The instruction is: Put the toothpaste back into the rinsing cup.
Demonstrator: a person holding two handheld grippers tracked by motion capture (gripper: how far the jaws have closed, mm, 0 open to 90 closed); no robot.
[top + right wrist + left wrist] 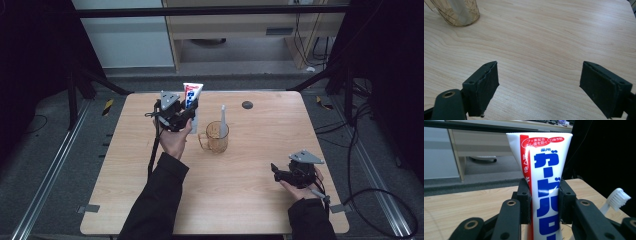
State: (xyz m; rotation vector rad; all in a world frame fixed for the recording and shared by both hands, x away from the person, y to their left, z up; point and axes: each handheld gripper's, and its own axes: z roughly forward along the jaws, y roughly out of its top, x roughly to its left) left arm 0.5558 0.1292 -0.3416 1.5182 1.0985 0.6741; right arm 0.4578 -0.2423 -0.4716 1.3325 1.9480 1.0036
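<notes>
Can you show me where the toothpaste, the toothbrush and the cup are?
toothpaste tube [546, 195]: left gripper view, on the blue letters between the jaws.
toothbrush [618, 198]: left gripper view, on the white bristles.
cup [218, 138]: high view, on its amber side wall.

Left claw [186, 111] raised at 11 o'clock, jaws clamped, forearm angled up from 6. Right claw [276, 171] low at 4 o'clock, jaws spread wide.
</notes>
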